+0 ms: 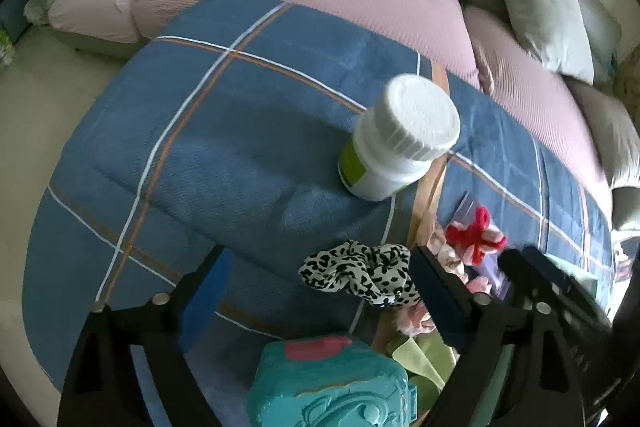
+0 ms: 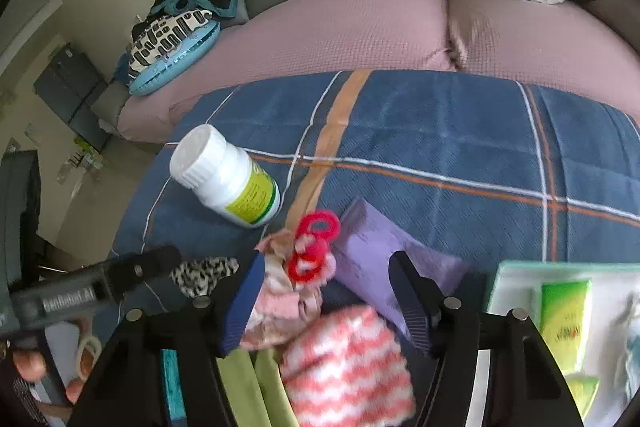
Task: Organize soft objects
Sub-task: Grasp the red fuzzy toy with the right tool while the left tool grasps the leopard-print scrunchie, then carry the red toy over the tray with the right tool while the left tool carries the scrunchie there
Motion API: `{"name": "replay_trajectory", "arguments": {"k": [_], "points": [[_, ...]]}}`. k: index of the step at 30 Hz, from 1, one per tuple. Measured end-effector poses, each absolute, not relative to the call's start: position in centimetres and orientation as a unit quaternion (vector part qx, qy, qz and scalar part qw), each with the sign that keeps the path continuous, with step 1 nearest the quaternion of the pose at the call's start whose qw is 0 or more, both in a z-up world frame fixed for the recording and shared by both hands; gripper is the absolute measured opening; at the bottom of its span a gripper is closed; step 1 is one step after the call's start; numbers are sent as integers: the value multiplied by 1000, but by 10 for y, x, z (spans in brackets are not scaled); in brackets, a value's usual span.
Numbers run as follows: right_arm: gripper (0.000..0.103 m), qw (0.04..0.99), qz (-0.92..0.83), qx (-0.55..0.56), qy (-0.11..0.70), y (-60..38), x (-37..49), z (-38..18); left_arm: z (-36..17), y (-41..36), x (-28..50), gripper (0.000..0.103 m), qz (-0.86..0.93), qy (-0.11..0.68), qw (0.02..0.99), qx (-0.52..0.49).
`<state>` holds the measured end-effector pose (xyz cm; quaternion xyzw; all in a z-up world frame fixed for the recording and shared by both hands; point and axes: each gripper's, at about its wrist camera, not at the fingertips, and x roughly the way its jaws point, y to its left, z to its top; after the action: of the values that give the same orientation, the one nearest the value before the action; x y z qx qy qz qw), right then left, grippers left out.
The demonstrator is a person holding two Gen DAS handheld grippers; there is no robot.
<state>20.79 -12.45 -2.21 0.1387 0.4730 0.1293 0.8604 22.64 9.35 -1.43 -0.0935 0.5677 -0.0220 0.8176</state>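
Observation:
On a blue plaid blanket (image 1: 224, 131) lies a pile of soft things. My left gripper (image 1: 320, 279) is open above a leopard-print scrunchie (image 1: 360, 275), which lies nearer its right finger (image 1: 436, 283) with neither pad pressing it. My right gripper (image 2: 330, 291) is open over pink fabric scrunchies (image 2: 280, 307), which lie against its left finger (image 2: 248, 299). Its right finger stands clear of them. Red hair ties (image 2: 312, 247) rest on a purple bag (image 2: 384, 255), and a pink-and-white striped soft piece (image 2: 348, 363) sits below. In the right wrist view the leopard-print scrunchie (image 2: 204, 277) shows beside the left gripper (image 2: 120, 279).
A white bottle (image 1: 400, 139) with a green label stands on the blanket behind the pile. A teal box (image 1: 332, 383) and green strips (image 1: 424, 359) lie close in front. A tray (image 2: 516, 275) holding a green tube (image 2: 564, 315) sits at the right. Pink sofa cushions (image 2: 340, 27) are behind.

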Motion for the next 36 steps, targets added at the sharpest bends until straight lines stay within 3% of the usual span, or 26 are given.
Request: {"name": "replay_trajectory", "arguments": {"k": [2,6,9,14,16,23,36], "points": [[56,857,131,136,479,-120,216,-24,-18,93,229,85,-30,575,812,-93],[49,843,130,141,502,-113,227,-35,-28,93,236,85,-41,595,796,-107],[40,837,134,150,509,-112,230,-41,-33,91,240,75,-57,607,785,-111],[27,828,137,160,519,-108,236,-49,-41,85,246,70,-67,624,771,-106],[23,827,135,159,522,-108,237,-52,-45,83,249,62,-77,631,763,-114],[21,826,136,163,522,-107,235,-52,-51,74,248,34,-90,639,756,-109],[21,841,139,181,491,-130,209,-24,-18,81,222,27,-85,591,791,-131]]}}
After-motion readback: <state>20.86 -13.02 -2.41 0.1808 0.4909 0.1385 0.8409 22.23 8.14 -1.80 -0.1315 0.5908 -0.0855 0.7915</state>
